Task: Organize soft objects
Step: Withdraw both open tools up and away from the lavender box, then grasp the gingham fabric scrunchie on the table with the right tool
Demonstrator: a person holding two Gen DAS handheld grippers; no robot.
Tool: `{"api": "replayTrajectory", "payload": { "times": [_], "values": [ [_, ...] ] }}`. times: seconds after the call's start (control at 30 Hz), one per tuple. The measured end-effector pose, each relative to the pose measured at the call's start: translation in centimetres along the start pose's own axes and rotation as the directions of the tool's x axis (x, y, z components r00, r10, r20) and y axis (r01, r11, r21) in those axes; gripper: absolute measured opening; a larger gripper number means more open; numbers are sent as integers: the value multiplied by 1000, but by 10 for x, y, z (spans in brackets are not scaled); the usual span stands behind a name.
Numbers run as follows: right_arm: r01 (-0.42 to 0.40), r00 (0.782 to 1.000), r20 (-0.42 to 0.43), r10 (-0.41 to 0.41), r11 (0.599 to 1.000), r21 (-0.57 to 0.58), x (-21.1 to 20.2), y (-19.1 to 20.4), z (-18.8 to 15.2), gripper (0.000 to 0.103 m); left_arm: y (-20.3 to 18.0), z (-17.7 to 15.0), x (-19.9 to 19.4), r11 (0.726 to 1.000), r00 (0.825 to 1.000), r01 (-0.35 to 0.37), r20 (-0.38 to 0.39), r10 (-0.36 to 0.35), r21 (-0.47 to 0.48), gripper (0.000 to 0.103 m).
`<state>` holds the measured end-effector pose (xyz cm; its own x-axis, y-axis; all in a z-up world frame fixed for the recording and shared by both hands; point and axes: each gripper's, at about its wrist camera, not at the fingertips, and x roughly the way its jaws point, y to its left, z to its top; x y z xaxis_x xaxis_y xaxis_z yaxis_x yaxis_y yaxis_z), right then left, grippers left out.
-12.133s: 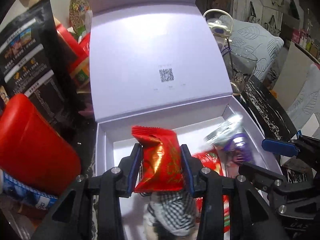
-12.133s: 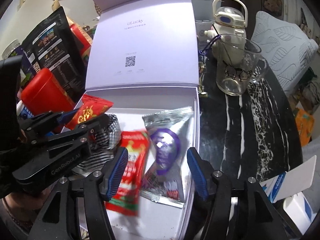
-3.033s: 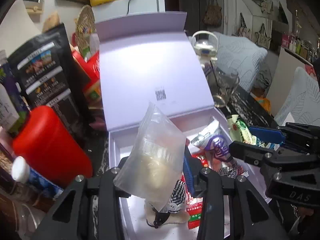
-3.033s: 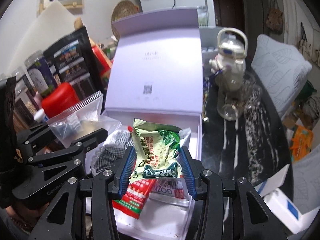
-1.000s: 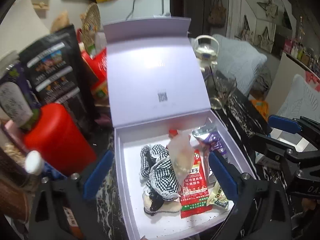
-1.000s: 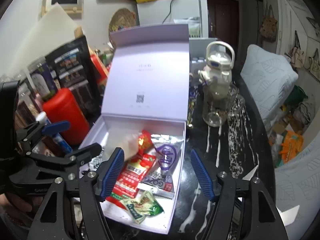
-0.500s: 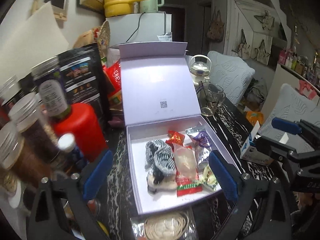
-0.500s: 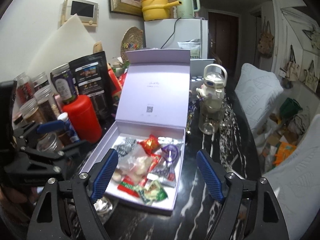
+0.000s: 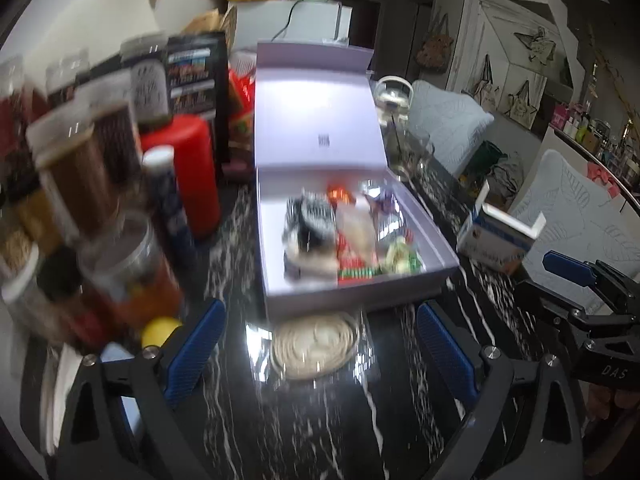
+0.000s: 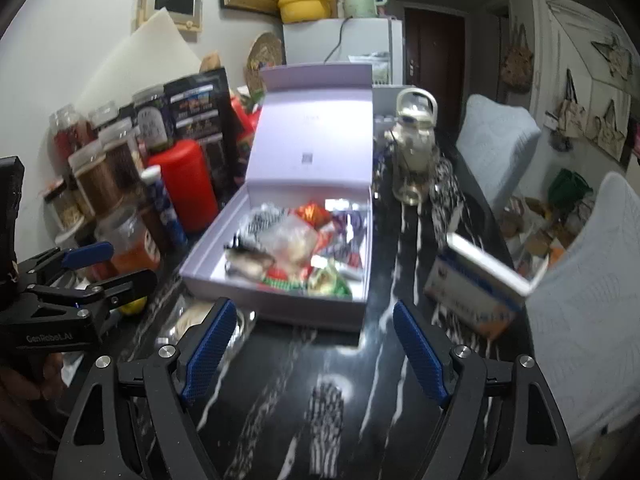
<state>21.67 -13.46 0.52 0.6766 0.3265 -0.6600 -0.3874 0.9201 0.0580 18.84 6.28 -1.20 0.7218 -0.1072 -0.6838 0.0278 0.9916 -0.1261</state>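
Two grippers in view, both empty. Left gripper (image 9: 320, 344): jaws wide apart, nothing between the blue pads, touching nothing; it hangs over the black marbled table (image 9: 304, 432). Right gripper (image 10: 316, 348): jaws spread wide, having just opened a little further, with nothing between them, likewise over bare tabletop.

One lilac box (image 10: 224, 248), lid (image 10: 316, 136) standing upright at its far side. Contents, counted as far as blur allows:
- one black-and-white checked plush (image 10: 256, 220), left part of the box
- one clear bag with pale contents (image 10: 290, 238), middle
- one red-gold packet (image 10: 310, 212), far side
- one silver-purple packet (image 10: 346, 216), right side
- one red-green-white packet (image 9: 352, 268), near edge
- one green packet (image 10: 326, 280), near right corner

All six lie inside the box, overlapping. The box sits ahead of both grippers, beyond the fingertips and apart from them; in the right wrist view it lies centred between the pads' line of sight, in the left wrist view slightly right of centre.

One flat clear bag holding a coiled cream cord (image 9: 316, 342) lies on the table just before the box's near wall, between the left gripper's pads as seen, not touched.

One red canister (image 10: 186, 184) stands left of the box; one small blue-white carton (image 10: 476, 292) right of it.
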Motion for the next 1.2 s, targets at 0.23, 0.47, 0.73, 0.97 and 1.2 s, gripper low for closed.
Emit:
{"api": "replayTrajectory", "payload": {
  "times": [0.23, 0.47, 0.73, 0.97, 1.2],
  "values": [
    [7, 997, -73, -5, 1000, 23, 3, 4, -42, 82, 5, -36, 1, 999, 998, 25, -48, -28, -47, 98],
    [-5, 991, -136, 14, 998, 68, 15, -1, -82, 82, 6, -57, 4, 996, 997, 49, -61, -54, -70, 98],
    [35, 983, -184, -17, 995, 94, 31, -13, -103, 81, 5, -68, 14, 994, 993, 69, -85, -77, -90, 98],
    [37, 972, -233, -12, 994, 101, 52, -19, -110, 72, 8, -66, 21, 993, 996, 49, -72, -57, -106, 98],
    [32, 969, -245, -20, 999, 43, 63, -14, -106, 24, 10, -55, 35, 996, 996, 35, -78, -42, -86, 98]
  ]
}}
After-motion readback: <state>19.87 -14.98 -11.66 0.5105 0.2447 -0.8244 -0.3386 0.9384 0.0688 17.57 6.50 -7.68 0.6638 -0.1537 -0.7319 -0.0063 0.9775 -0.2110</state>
